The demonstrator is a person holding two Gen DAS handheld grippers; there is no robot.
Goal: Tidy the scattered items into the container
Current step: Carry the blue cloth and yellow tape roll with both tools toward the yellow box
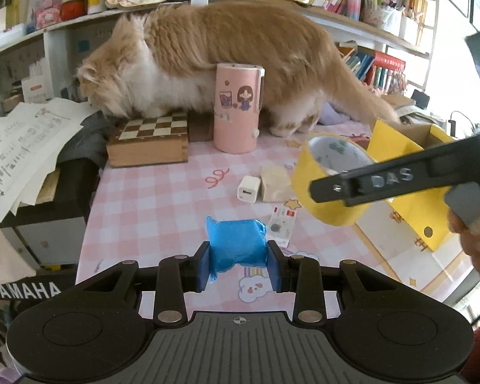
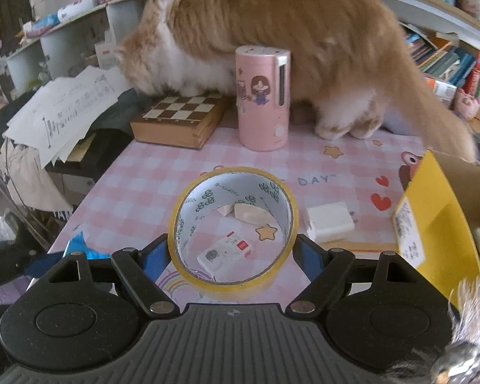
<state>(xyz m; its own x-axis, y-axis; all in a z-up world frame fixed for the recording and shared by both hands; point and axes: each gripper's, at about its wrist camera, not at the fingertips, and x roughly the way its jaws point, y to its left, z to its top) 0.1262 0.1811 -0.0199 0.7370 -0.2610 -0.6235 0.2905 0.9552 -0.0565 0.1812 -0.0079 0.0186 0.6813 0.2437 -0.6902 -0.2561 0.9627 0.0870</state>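
- Fingers of the left gripper point(image 1: 239, 264) are clamped on a blue plastic bag roll point(image 1: 236, 245), one pad on each end, and hold it clear of the worktop point(image 1: 150, 204).
- Fingers of the right gripper point(image 2: 233, 257) are closed on a roll of yellow tape point(image 2: 233, 230), pressing its outer rim from both sides; in the left view the roll hangs in the air beside the yellow box point(image 1: 409, 198).
- Yellow box stands open at the right edge of the worktop. Its inside is mostly hidden, so I cannot tell what already lies in it.
- Neither held thing is in the box yet. By my reading, two pick-ups are made and both drops are still to come.
- Left of the box on the worktop, a white charger plug point(image 1: 247, 189), a pale tan block point(image 1: 274, 183) just beside it and a small printed packet point(image 1: 283, 224) nearer the camera still wait.
- White rectangular block point(image 2: 329, 220) lies near the box in the right view.
- Further from the box, a pink cylinder point(image 1: 237, 108) and a chessboard case point(image 1: 148, 142) stand by an orange cat point(image 1: 224, 51); whether they count as clutter is unclear.
- On this showing the task looks less than halfway done.
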